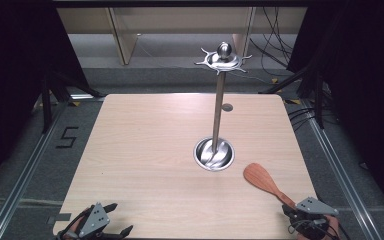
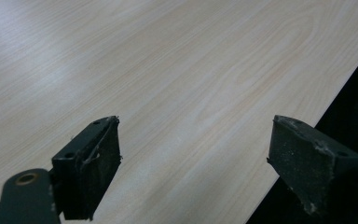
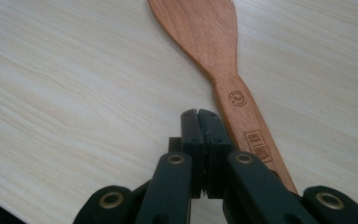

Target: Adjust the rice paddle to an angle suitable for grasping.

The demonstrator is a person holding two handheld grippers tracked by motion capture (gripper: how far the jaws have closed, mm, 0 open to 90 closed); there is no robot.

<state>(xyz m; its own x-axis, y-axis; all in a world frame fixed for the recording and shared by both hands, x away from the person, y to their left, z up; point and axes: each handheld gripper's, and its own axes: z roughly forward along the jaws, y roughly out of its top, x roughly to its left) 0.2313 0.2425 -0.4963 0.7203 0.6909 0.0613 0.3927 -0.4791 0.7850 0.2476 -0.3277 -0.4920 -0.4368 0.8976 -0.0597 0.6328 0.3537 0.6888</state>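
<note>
A brown wooden spatula [image 1: 263,181] lies flat on the table's near right part, its blade pointing away from me. My right gripper [image 1: 288,210] sits over the handle's end. In the right gripper view the jaws are pressed together with nothing between them [image 3: 200,122], and the spatula handle [image 3: 242,112] runs just beside them, passing under the right linkage. My left gripper [image 1: 120,218] rests at the near left edge; its jaws stand wide apart [image 2: 196,137] over bare wood. A tall metal utensil stand [image 1: 219,100] rises from a round steel base [image 1: 213,154].
The stand's top is a ring of hooks with a ball knob [image 1: 223,56]. A small grey round mark [image 1: 227,107] sits behind the pole. The table [image 1: 145,145] is light wood; its edge [image 2: 307,116] runs close to the left gripper. Cables and dark frames surround the table.
</note>
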